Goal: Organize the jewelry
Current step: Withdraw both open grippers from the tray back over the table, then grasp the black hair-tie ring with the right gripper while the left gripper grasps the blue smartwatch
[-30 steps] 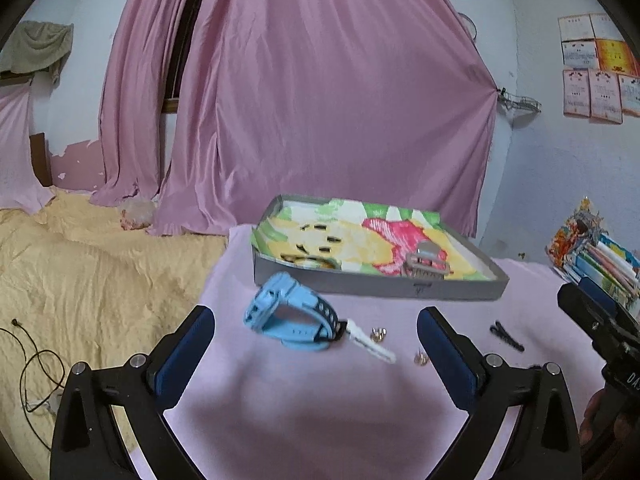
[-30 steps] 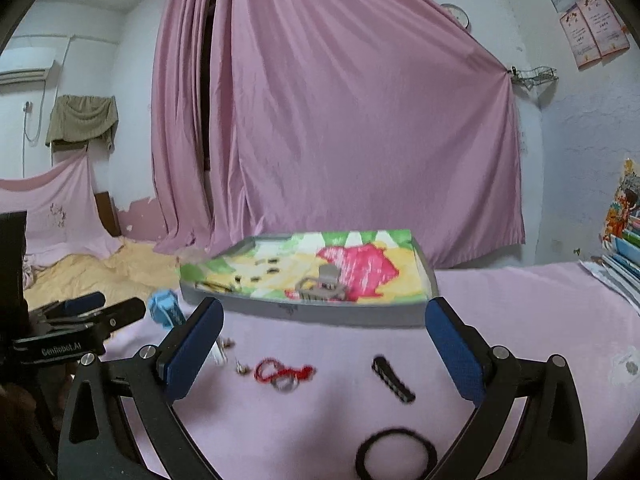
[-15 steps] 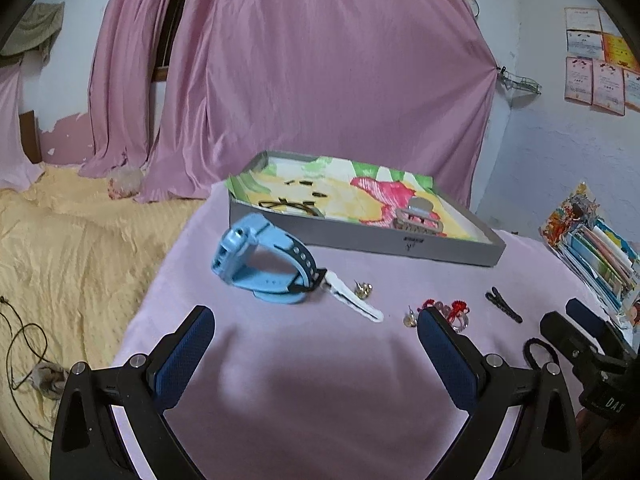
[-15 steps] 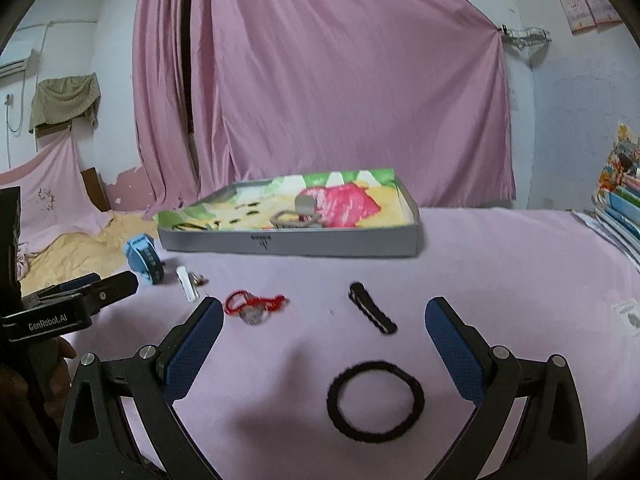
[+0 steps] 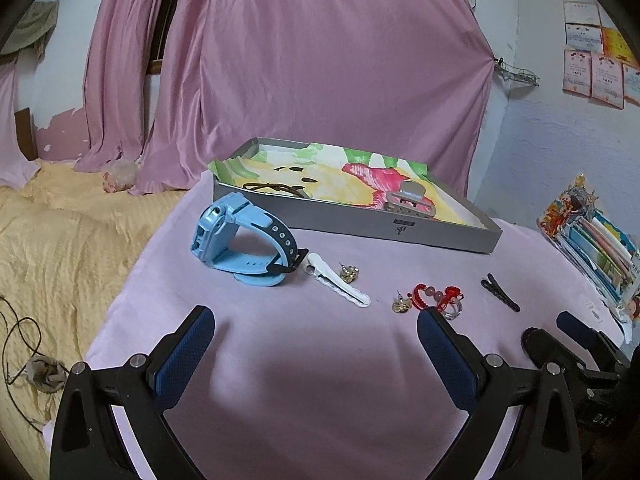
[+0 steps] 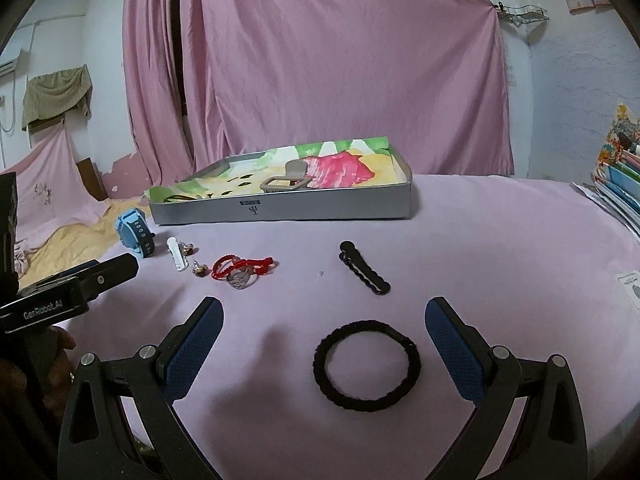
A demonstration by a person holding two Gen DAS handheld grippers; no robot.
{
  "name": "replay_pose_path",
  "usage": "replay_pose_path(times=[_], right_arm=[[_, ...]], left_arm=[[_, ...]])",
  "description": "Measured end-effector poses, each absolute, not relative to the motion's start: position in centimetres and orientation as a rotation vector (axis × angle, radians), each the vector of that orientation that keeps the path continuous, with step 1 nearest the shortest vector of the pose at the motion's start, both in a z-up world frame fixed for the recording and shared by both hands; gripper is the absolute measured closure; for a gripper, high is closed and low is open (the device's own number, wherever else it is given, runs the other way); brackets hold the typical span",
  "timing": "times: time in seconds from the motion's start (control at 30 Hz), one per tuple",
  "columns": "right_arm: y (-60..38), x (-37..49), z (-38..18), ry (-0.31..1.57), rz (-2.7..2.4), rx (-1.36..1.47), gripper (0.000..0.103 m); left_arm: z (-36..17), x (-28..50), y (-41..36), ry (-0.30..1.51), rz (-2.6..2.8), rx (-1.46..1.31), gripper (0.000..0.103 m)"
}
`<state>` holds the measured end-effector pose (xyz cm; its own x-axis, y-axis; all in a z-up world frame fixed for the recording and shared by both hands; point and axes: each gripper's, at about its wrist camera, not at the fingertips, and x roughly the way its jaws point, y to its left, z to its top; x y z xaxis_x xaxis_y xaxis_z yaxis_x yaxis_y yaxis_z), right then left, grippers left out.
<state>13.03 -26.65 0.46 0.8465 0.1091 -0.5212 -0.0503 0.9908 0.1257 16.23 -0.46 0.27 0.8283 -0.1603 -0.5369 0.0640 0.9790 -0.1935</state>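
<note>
A grey tray (image 5: 440, 237) (image 6: 328, 206) lined with colourful paper stands at the back of the pink-covered table; a grey claw clip (image 5: 410, 199) (image 6: 289, 181) and dark hair ties lie in it. In front lie a blue watch (image 5: 240, 240) (image 6: 136, 234), a white clip (image 5: 338, 284) (image 6: 176, 254), gold earrings (image 5: 349, 273), a red bracelet (image 5: 438, 294) (image 6: 240, 268), a black clip (image 5: 500, 298) (image 6: 364, 268) and a black hair tie (image 6: 367, 365). My left gripper (image 5: 314, 346) is open and holds nothing, short of the white clip. My right gripper (image 6: 324, 340) is open around the near side of the black hair tie.
A stack of books and papers (image 5: 592, 240) sits at the table's right edge. A yellow bedspread (image 5: 60, 248) lies to the left, with a cable on it. Pink curtains (image 5: 320, 80) hang behind the table. A paper scrap (image 6: 632, 288) lies at the right.
Both grippers have risen and tilted down, so the table items sit higher and more spread in view. The black hair tie now lies between the right fingers. Both stay open.
</note>
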Motion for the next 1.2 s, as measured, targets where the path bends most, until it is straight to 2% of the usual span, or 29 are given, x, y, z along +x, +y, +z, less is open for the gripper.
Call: replay_pose_path(times=[0.4,0.87,0.97,1.03,1.07,1.13,1.2], right_arm=[[-28.0,13.7,-0.6,0.613,0.03,0.18,0.004],[-24.8,14.0,-1.4,0.631,0.043,0.101,0.007],[-24.3,14.1,-1.3,0.628,0.061,0.095,0.015],[-24.1,14.4,-1.2,0.626,0.071,0.098,0.025],[-23.9,14.5,-1.2,0.628,0.074,0.096,0.026],[-23.6,14.7,-1.2,0.627,0.08,0.09,0.036],[-23.3,15.0,-1.1,0.628,0.089,0.086,0.042]], left_arm=[[0.4,17.1,-0.5,0.62,-0.091,-0.156,0.001],[0.9,18.6,-0.3,0.663,-0.072,-0.177,0.001],[1.0,18.9,-0.2,0.665,-0.075,-0.176,0.001],[1.1,19.1,-0.2,0.669,-0.075,-0.18,0.001],[1.1,19.3,-0.1,0.673,-0.076,-0.183,0.003],[1.1,19.7,0.1,0.681,-0.08,-0.193,0.008],[1.0,20.1,0.3,0.69,-0.082,-0.205,0.011]])
